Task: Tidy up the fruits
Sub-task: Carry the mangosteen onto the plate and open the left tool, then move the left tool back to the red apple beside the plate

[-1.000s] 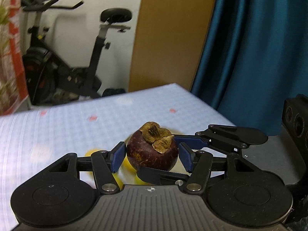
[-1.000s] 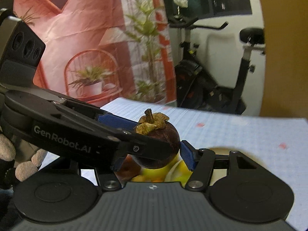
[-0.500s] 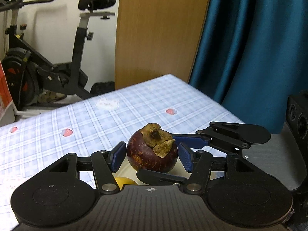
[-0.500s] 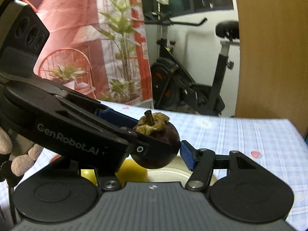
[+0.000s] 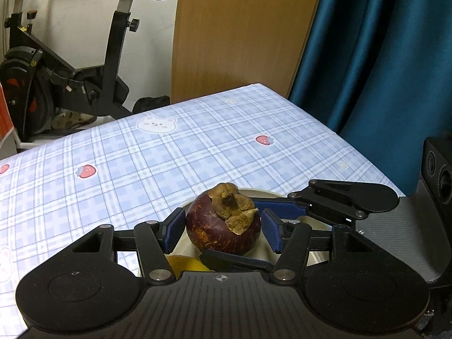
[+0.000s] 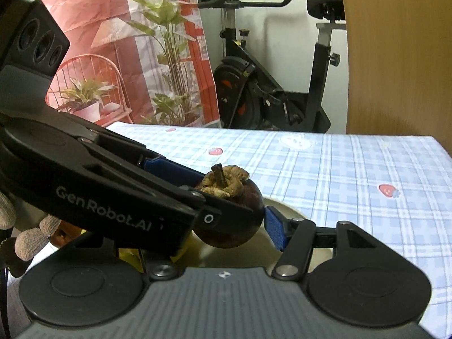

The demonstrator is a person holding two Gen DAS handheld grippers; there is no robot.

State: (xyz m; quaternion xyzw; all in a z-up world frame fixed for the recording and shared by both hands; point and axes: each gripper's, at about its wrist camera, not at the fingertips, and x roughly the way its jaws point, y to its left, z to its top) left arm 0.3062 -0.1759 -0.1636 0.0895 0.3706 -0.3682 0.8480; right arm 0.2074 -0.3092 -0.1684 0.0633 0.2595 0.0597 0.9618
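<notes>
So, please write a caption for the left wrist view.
Both tools hold one mangosteen above a pale bowl.

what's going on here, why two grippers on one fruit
A person is holding a mangosteen between two handheld grippers at once. The left gripper has its blue pads on either side of the fruit, and the right gripper comes in across it and grips the same fruit. They hold it just above a pale bowl on the checked tablecloth, with a yellow fruit already in the bowl. It looks like the mangosteen is about to be set down there.
</notes>
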